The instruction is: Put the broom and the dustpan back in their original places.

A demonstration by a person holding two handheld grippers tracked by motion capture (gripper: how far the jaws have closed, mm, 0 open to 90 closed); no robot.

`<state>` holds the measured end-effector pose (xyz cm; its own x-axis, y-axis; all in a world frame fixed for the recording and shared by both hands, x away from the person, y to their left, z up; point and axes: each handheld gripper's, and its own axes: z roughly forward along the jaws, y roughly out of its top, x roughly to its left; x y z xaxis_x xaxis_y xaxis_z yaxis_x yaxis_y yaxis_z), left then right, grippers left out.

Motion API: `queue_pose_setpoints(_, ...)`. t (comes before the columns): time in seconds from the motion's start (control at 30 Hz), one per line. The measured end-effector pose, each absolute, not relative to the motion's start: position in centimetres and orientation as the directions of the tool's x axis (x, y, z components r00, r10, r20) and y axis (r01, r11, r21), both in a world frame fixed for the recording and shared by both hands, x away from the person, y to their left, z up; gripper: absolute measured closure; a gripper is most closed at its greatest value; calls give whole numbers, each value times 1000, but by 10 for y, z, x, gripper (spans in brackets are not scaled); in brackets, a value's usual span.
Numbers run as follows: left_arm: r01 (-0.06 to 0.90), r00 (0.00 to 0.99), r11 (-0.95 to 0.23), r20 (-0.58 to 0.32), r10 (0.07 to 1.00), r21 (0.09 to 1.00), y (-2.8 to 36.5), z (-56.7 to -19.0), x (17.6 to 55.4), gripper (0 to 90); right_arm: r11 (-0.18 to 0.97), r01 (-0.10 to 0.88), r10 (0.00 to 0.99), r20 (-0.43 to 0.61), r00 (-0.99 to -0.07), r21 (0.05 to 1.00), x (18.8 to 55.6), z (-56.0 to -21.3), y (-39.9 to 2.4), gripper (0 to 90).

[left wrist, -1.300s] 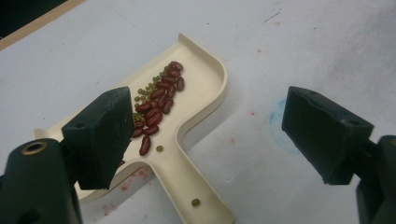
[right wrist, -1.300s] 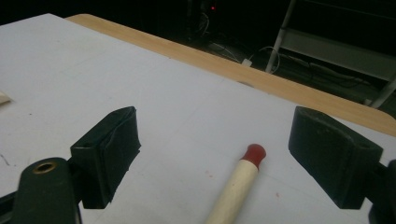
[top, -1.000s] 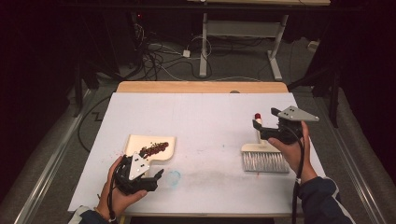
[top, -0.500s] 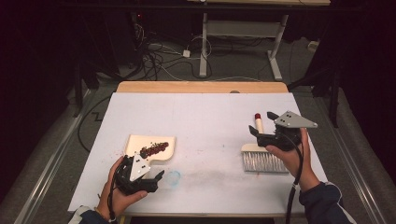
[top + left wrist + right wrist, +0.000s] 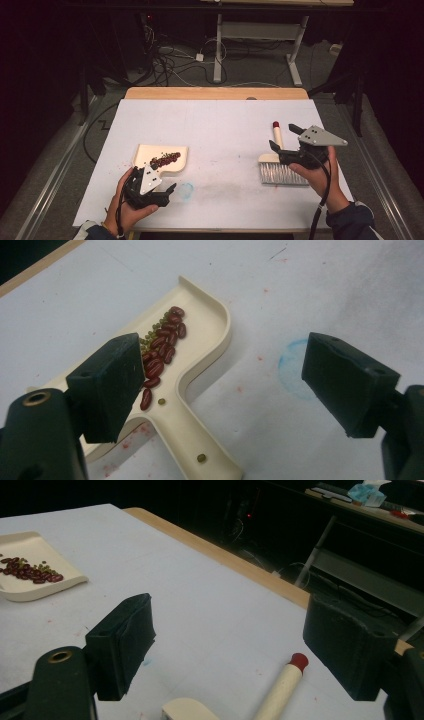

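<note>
Over brush [image 5: 281,166] — right gripper [image 5: 286,139], jaws apart.

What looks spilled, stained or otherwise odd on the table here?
Little is loose: the beans lie in the cream dustpan, with one green bean stray on its handle. Red specks and a faint blue ring mark the white table cover beside it. The brush lies flat.
</note>
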<state>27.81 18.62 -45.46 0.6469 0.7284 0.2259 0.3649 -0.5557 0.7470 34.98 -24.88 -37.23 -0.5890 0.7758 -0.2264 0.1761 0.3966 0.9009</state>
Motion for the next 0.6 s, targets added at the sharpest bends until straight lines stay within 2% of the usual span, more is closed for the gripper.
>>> queue_pose_setpoints(0.6,364,647,-557,227,728,746,185,-455,278,170,428,154,751,-256,-608,890,332,-381,-255,209)
